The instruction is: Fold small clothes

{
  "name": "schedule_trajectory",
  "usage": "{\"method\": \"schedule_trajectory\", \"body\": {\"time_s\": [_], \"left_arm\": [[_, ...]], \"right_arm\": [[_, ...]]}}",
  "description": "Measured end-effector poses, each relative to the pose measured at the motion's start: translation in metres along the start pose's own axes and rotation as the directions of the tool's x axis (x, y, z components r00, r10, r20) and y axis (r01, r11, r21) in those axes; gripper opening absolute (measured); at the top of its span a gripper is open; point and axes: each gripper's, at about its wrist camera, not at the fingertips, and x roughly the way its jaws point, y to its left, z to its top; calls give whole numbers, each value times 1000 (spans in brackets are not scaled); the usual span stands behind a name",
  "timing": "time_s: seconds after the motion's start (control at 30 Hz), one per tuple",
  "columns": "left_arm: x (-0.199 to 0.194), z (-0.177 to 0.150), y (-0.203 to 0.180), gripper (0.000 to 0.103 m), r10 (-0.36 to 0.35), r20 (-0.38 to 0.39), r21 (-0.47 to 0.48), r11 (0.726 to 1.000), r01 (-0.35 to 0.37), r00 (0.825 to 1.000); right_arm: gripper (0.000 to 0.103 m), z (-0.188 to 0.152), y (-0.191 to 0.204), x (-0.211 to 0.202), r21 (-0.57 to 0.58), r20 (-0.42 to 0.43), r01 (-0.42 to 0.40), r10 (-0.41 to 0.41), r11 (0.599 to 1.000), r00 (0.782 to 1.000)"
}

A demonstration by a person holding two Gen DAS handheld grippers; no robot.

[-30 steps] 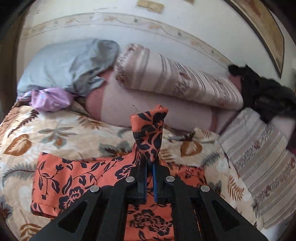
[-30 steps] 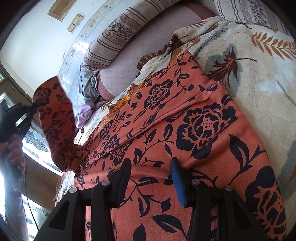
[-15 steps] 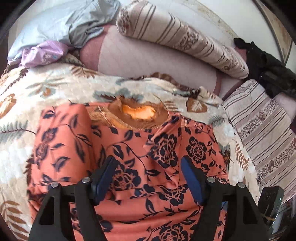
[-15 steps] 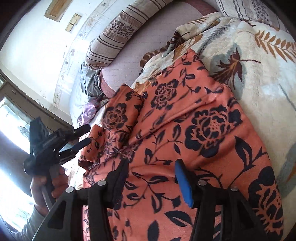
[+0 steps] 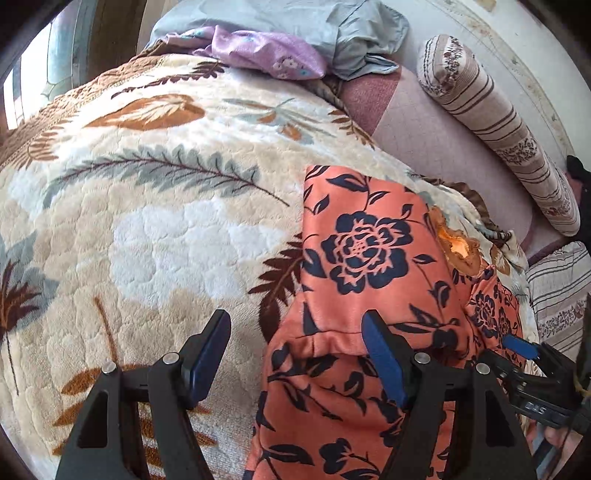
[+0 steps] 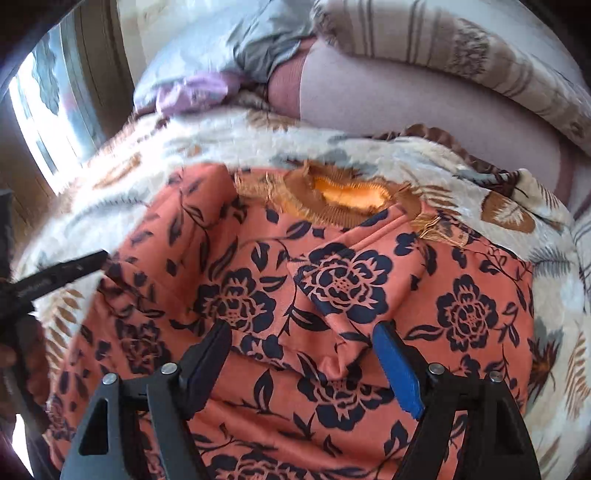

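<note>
An orange top with dark blue flowers [image 5: 362, 258] lies on a leaf-patterned blanket [image 5: 147, 206]; its brown ribbed collar [image 6: 343, 203] points toward the pillows, and both sleeves are folded in over the body. My left gripper [image 5: 295, 354] is open and empty, over the garment's left edge. My right gripper [image 6: 303, 365] is open and empty, over the middle of the top [image 6: 332, 288], near a folded sleeve edge. The right gripper also shows at the right edge of the left wrist view [image 5: 532, 373]; the left one shows at the left of the right wrist view [image 6: 55, 277].
A striped bolster [image 5: 498, 122] and a pink cushion [image 5: 424, 136] lie behind the blanket. A grey cloth [image 5: 314, 26] and a lilac cloth [image 5: 258, 51] are piled at the back left. A window [image 6: 40, 122] is at the left.
One second ago my left gripper held a sleeve up. It laid the sleeve over the body, opened, and swung left to the garment's edge. My right gripper turned to face the collar.
</note>
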Motion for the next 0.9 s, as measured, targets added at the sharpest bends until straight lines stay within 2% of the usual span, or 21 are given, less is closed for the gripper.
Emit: {"method": "schedule_trajectory", "body": {"time_s": [0.03, 0.07, 0.13, 0.17, 0.2, 0.27, 0.3, 0.37, 0.43, 0.47, 0.53, 0.6, 0.63, 0.7, 0.73, 0.8, 0.83, 0.9], "left_arm": [[1, -1, 3, 74, -4, -2, -4, 1000, 4, 1000], [3, -2, 5, 74, -10, -7, -6, 1000, 10, 1000], [4, -3, 6, 74, -23, -7, -4, 1000, 23, 1000], [5, -3, 6, 74, -25, -1, 3, 1000, 25, 1000], [5, -3, 6, 74, -28, 3, 10, 1000, 28, 1000], [6, -3, 6, 74, -31, 8, 14, 999, 31, 999], [6, -3, 7, 74, -34, 11, 14, 999, 34, 999], [6, -4, 8, 74, -38, 15, 11, 999, 38, 999], [6, -3, 10, 74, -33, 9, 20, 999, 32, 999], [5, -3, 9, 74, -32, 6, 28, 999, 32, 999], [3, 0, 9, 74, -27, 5, 37, 999, 26, 1000], [1, 4, 10, 74, -21, 15, 34, 999, 20, 1000], [1, 7, 10, 74, -19, 13, 30, 999, 19, 1000], [2, 11, 9, 74, -25, 8, 23, 999, 25, 1000], [1, 13, 8, 74, -33, 8, 25, 999, 33, 999], [2, 14, 8, 74, -29, 7, 27, 999, 29, 1000], [3, 14, 9, 74, -29, 4, 28, 999, 29, 1000], [5, 13, 11, 74, -30, -7, 28, 999, 30, 1000]], "right_arm": [[69, 3, -3, 13, 1, -24, 58, -58, 998, 998], [34, 4, -14, 23, 42, -58, 77, -74, 996, 996], [23, 2, -46, 19, 207, -51, 16, -6, 978, 999], [13, -2, -60, 9, 267, -17, 21, -18, 963, 1000], [13, -8, -75, -4, 323, 32, 12, -24, 946, 999], [13, -32, -109, -27, 481, 157, -108, 36, 870, 987], [13, -48, -126, -32, 558, 205, -145, 34, 817, 978], [16, -84, -155, -23, 695, 233, -192, 35, 693, 972], [16, -109, -173, 4, 756, 229, -283, 167, 590, 959], [16, -118, -177, 9, 759, 263, -339, 214, 557, 941], [16, -130, -181, 5, 745, 347, -429, 253, 511, 903], [20, -132, -188, 6, 737, 419, -518, 308, 434, 854], [31, -134, -191, 6, 738, 437, -537, 316, 409, 842], [54, -135, -197, 3, 735, 481, -566, 301, 373, 823], [71, -136, -198, -1, 729, 504, -585, 298, 356, 810], [74, -136, -194, -4, 725, 502, -598, 331, 341, 799], [74, -137, -190, -5, 724, 488, -594, 348, 352, 801], [74, -138, -187, -19, 710, 459, -562, 326, 424, 826]]}}
